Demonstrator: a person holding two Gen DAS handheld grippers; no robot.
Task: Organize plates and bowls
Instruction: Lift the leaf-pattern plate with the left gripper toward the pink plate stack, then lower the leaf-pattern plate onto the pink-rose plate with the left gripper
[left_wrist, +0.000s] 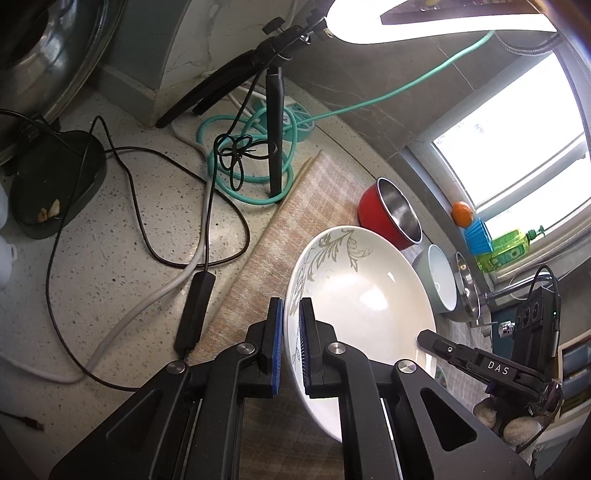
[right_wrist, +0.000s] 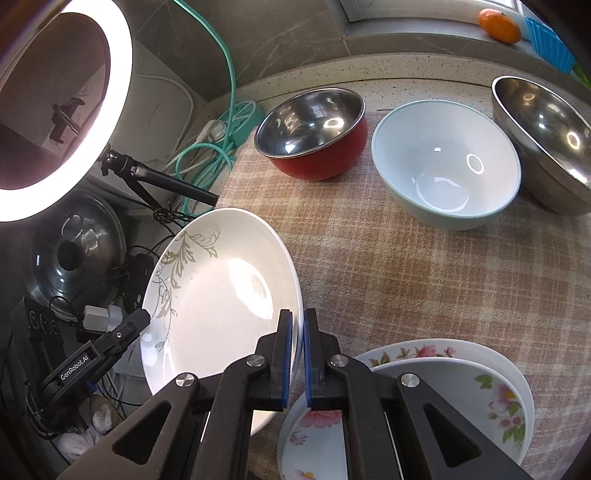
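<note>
Both hand-held grippers clamp the same wide white plate with a grey-brown leaf pattern (left_wrist: 364, 295), one on each side of its rim: the left hand-held gripper (left_wrist: 291, 325) pinches the patterned edge between its blue pads, and the right hand-held gripper (right_wrist: 298, 334) is closed on the opposite plain edge. The plate hangs tilted above the beige checked cloth (right_wrist: 388, 266) that covers part of the speckled worktop (left_wrist: 110, 240); its underside is hidden in both views, so whether any part touches the cloth cannot be told. Further back on the cloth stand a red bowl with a steel inside (right_wrist: 312, 133), a pale blue ceramic bowl (right_wrist: 447, 166) and a plain steel bowl (right_wrist: 543, 144), the last cut off at the right wrist picture's edge. Near the right hand-held gripper lie stacked white plates with pink flower prints (right_wrist: 454, 373), partly covered by the gripper's black frame, so their number is hard to make out. A lit ring lamp (right_wrist: 122, 74), a coiled teal cable (left_wrist: 221, 147) and a steel pot lid (right_wrist: 74, 254) crowd the worktop's far side. An orange fruit (right_wrist: 499, 25) sits on the sill.
</note>
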